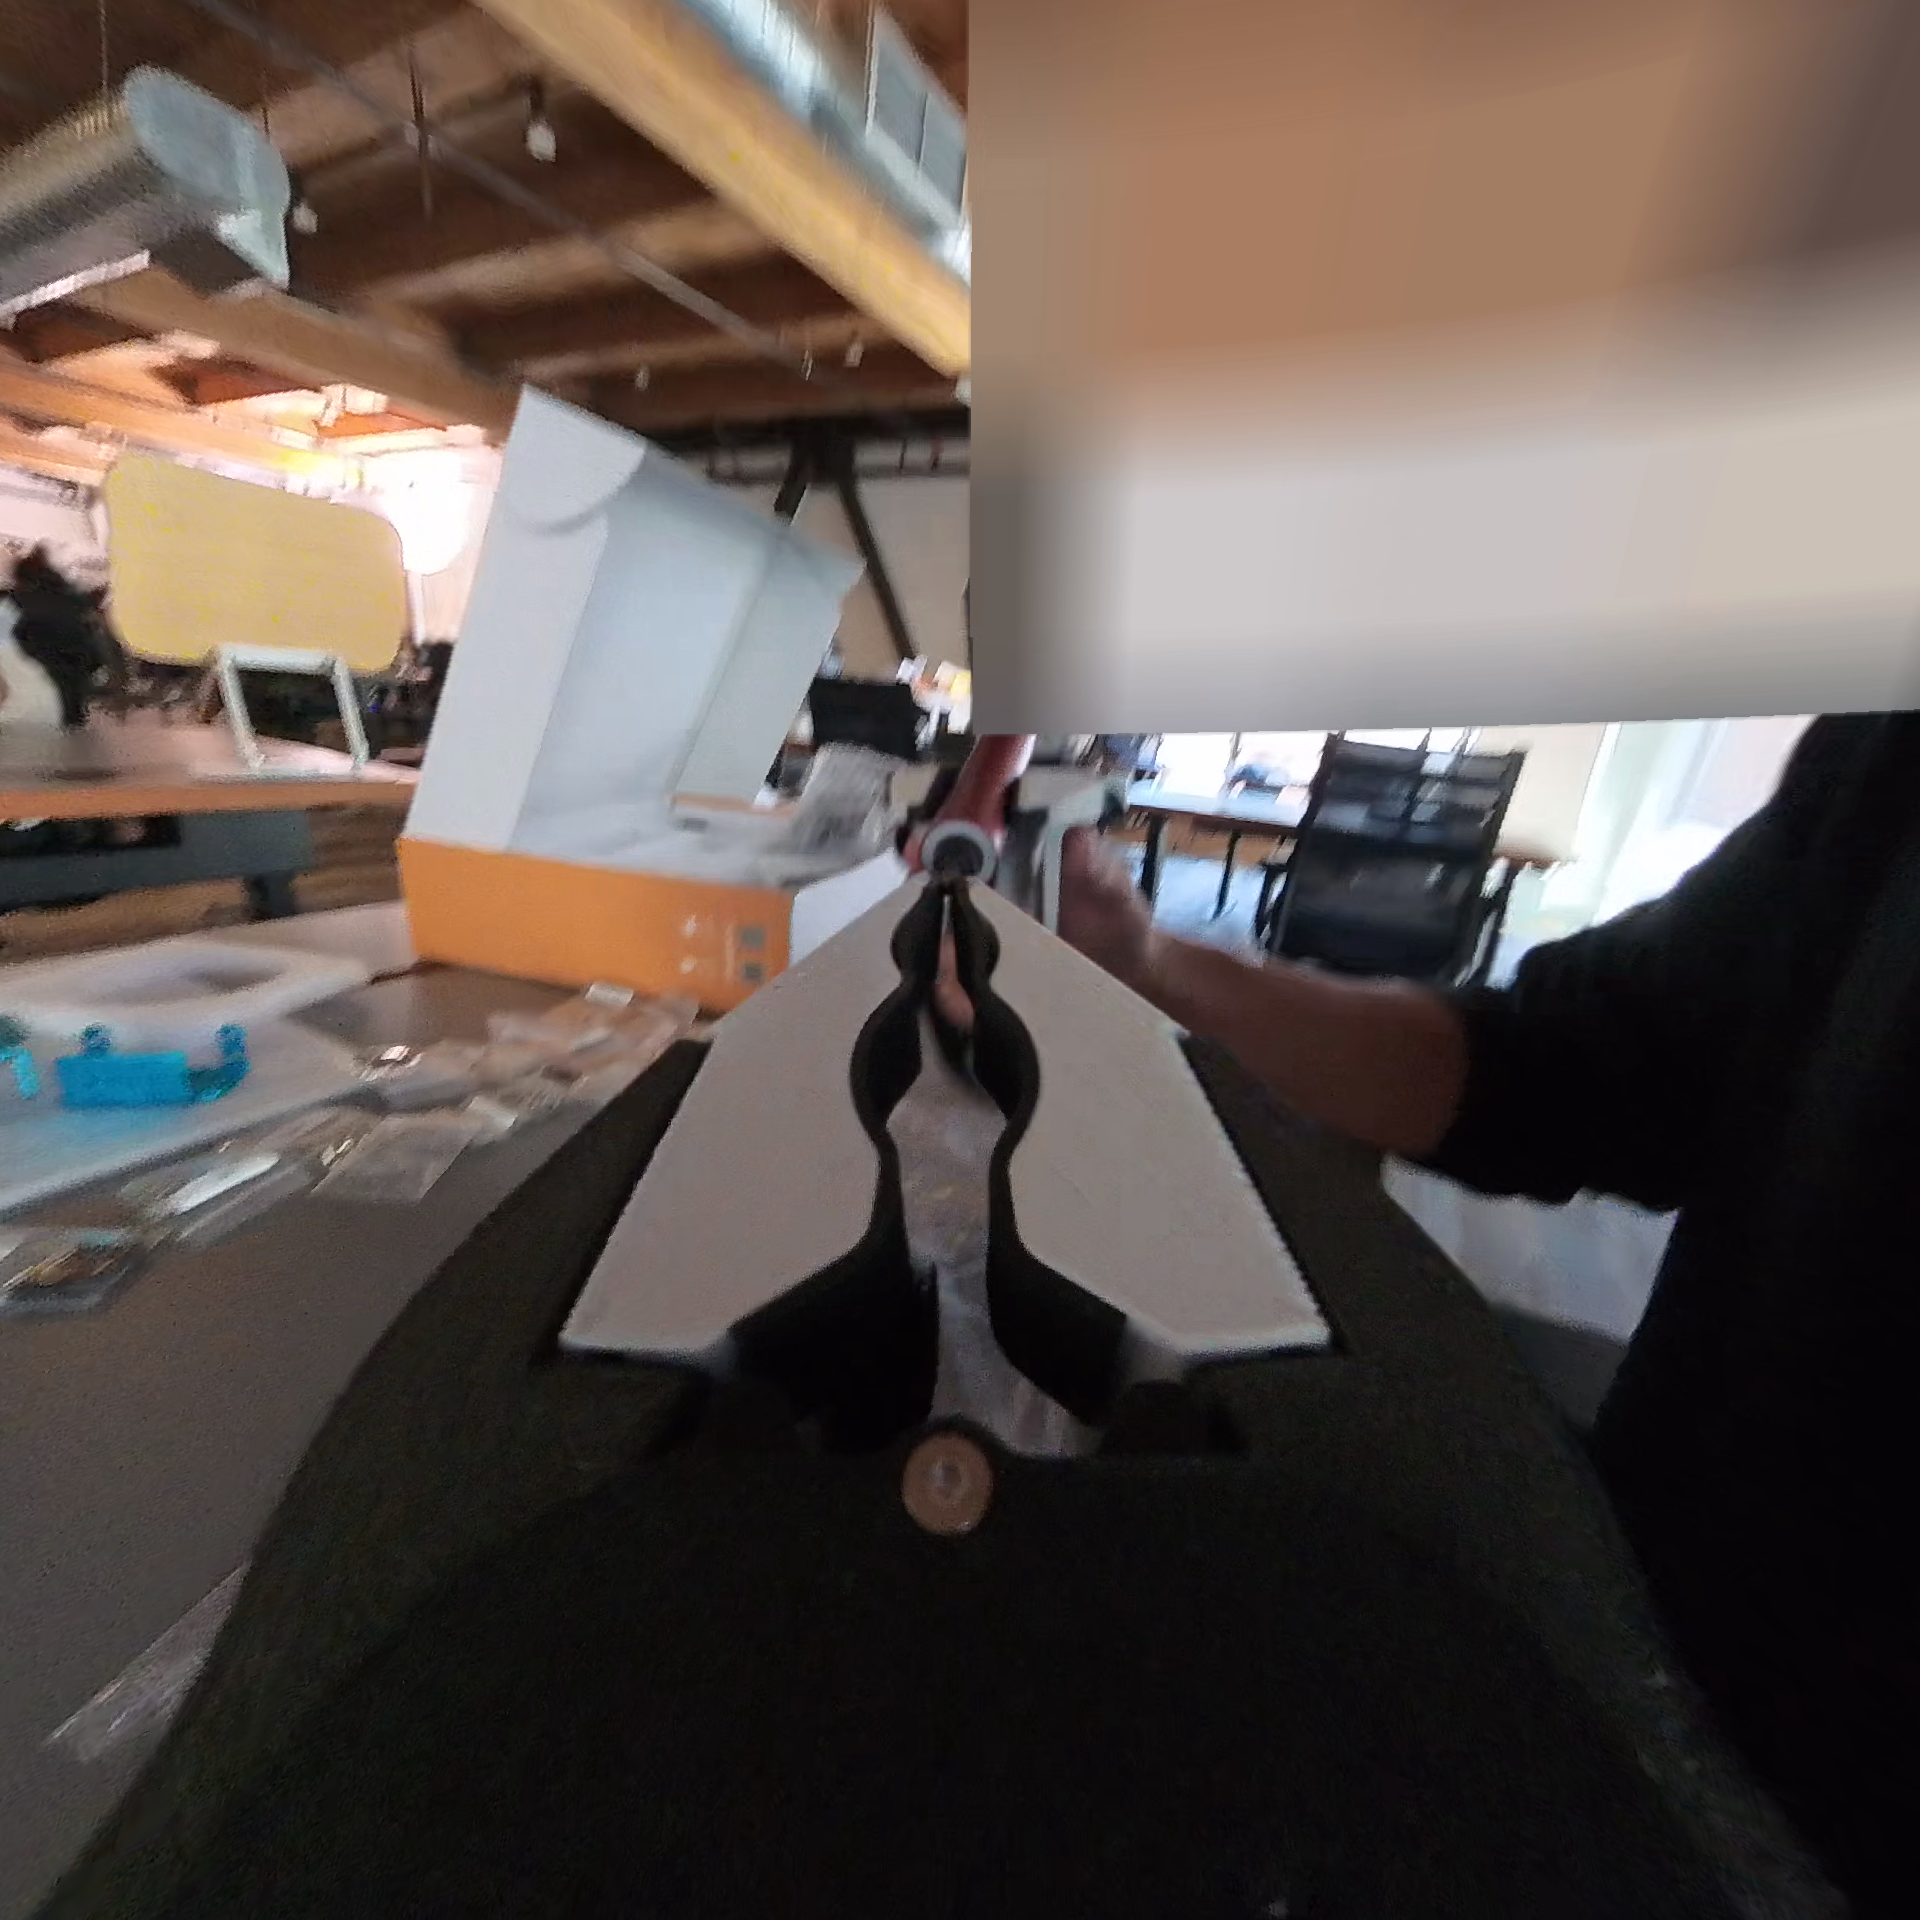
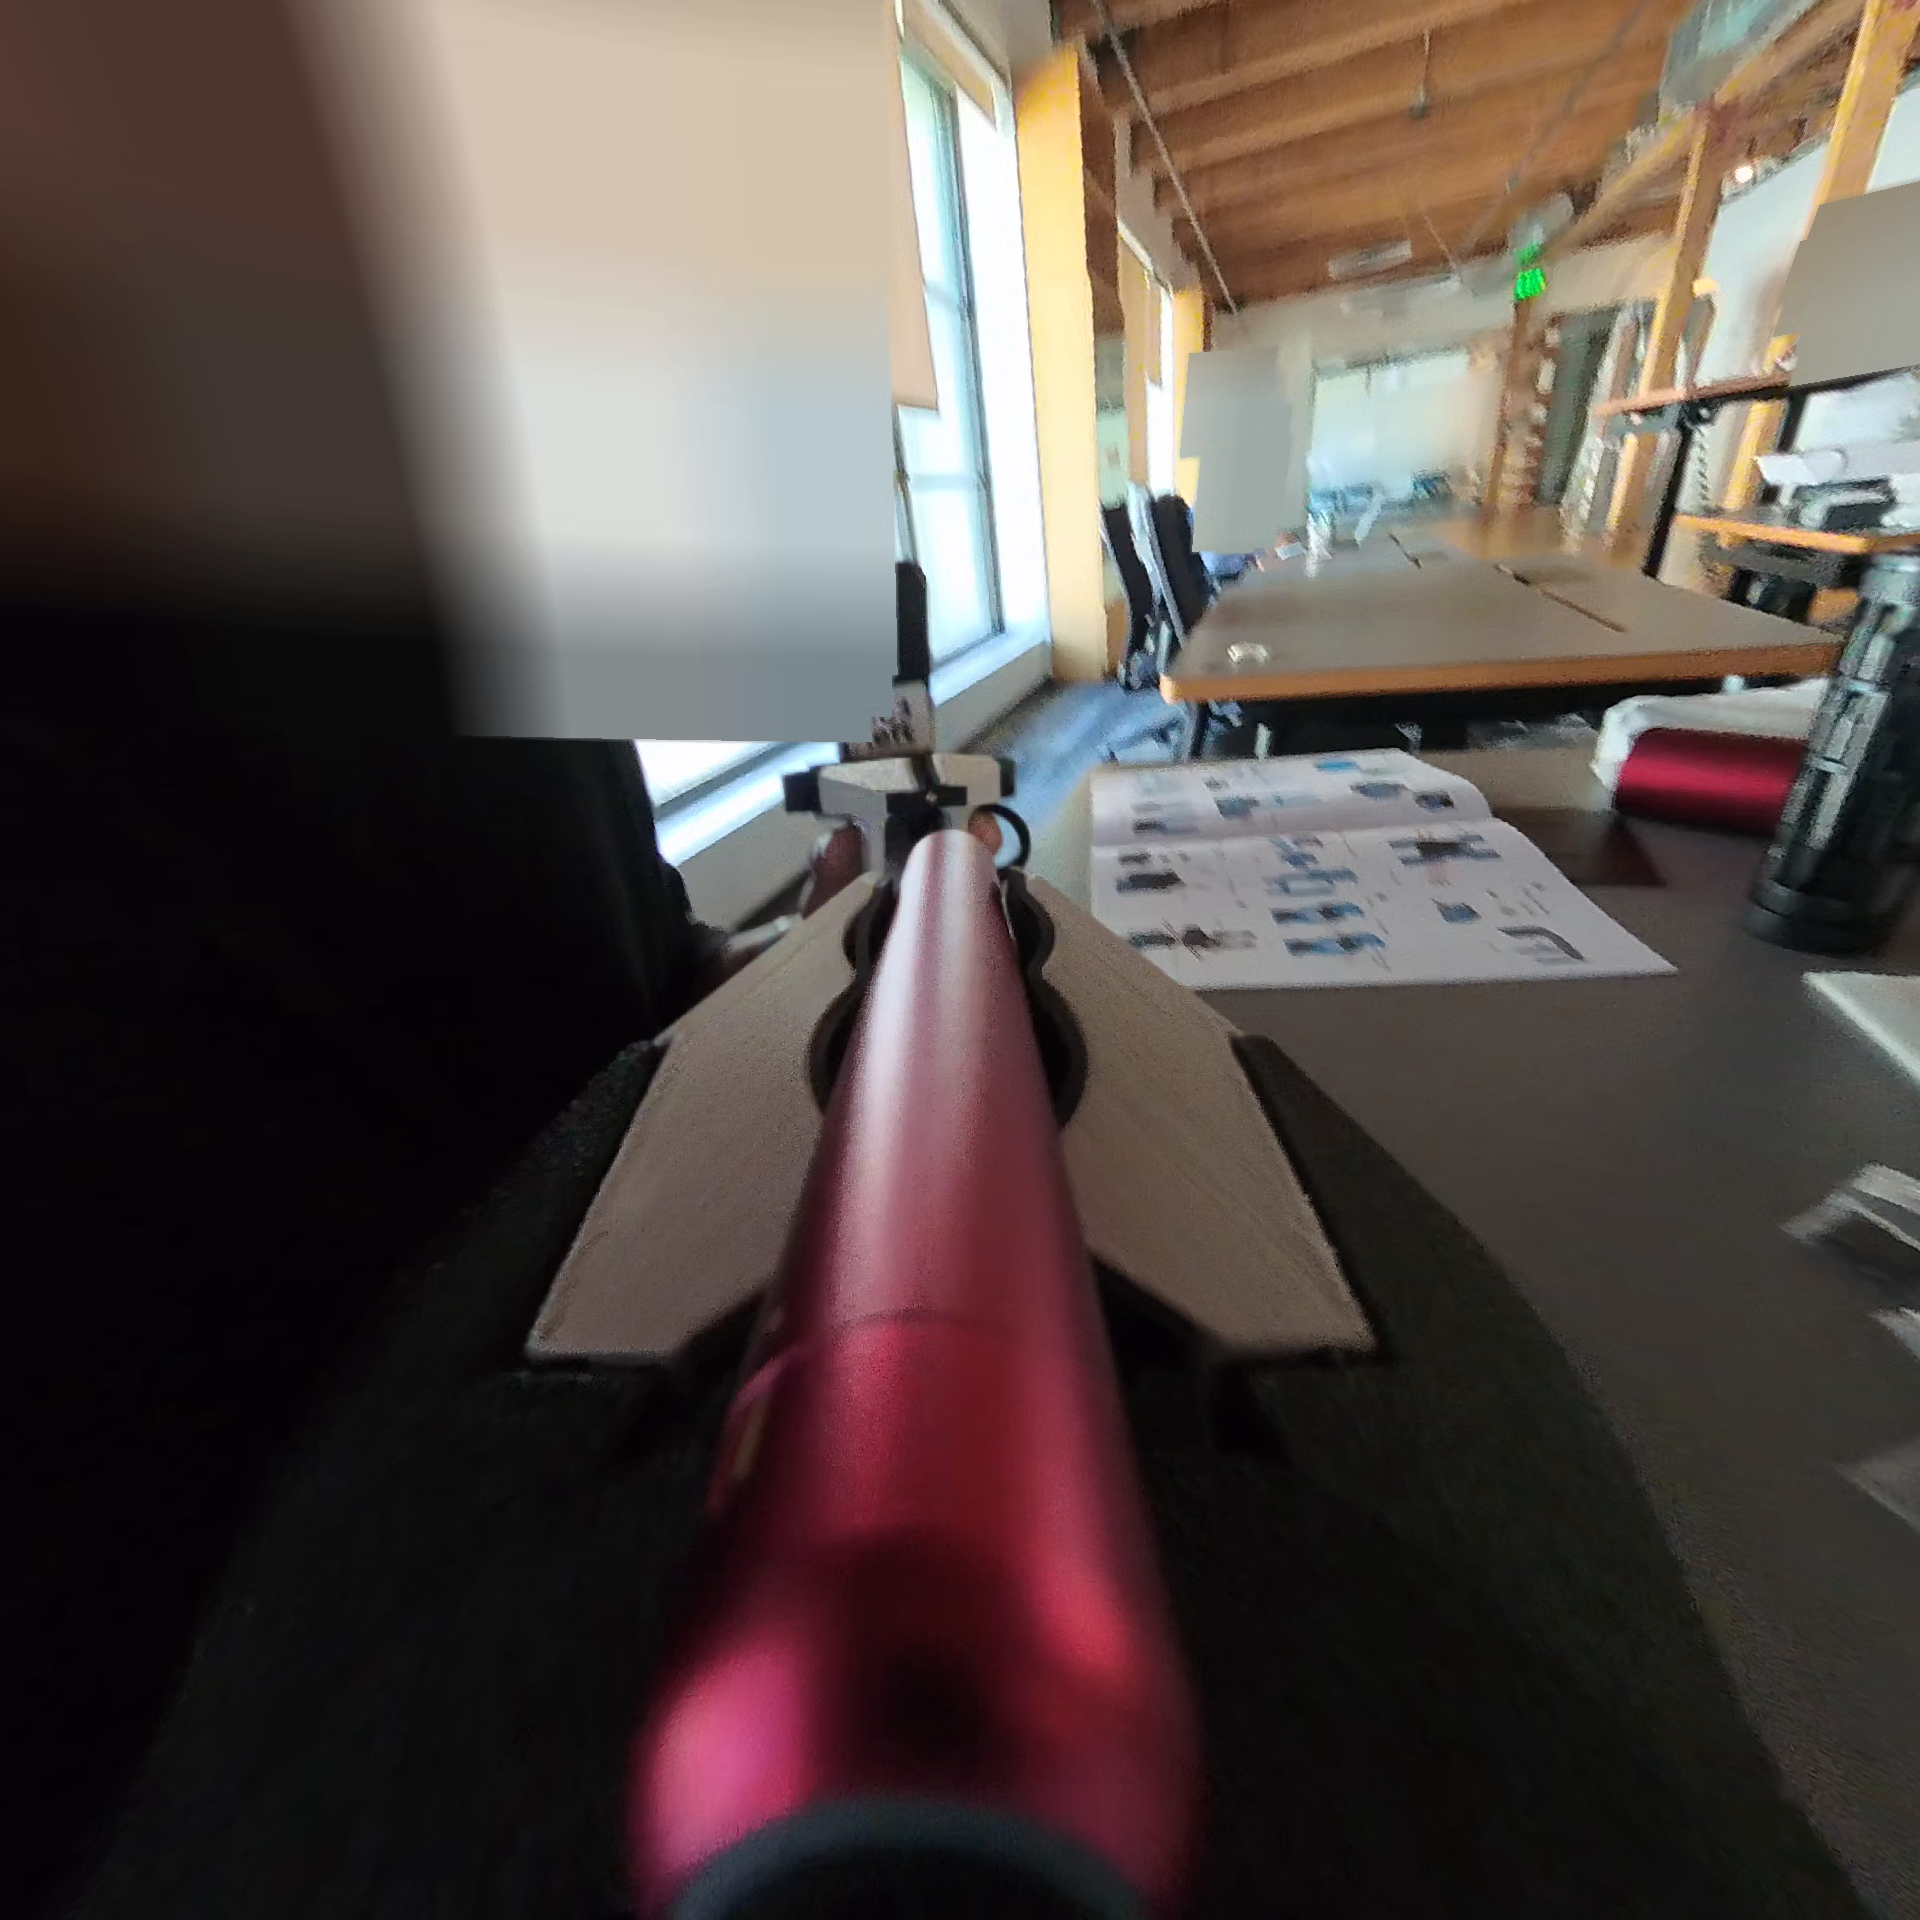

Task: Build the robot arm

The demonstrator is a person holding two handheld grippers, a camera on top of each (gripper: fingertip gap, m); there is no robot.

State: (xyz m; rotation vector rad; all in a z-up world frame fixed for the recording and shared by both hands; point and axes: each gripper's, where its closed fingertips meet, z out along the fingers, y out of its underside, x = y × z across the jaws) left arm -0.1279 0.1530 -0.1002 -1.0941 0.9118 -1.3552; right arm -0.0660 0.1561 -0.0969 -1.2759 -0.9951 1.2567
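The red metal tube (image 2: 935,1247) is lying gripped lengthwise in the right tool (image 2: 940,904), looking stiff and slippery; the left tool (image 1: 948,914) is pinching its tip.

The left gripper (image 1: 948,914) points across the bench (image 1: 208,1455), its white fingers (image 1: 790,1174) drawn almost together with only a thin slit between the tips. Just past the tips sits the end of a red tube (image 1: 977,800), close enough that contact cannot be judged. A person's hand (image 1: 1101,914) and dark sleeve (image 1: 1662,1039) reach in from the right. To the left stand an open orange-and-white box (image 1: 592,914), clear plastic bags (image 1: 436,1101) and a blue part (image 1: 135,1075).
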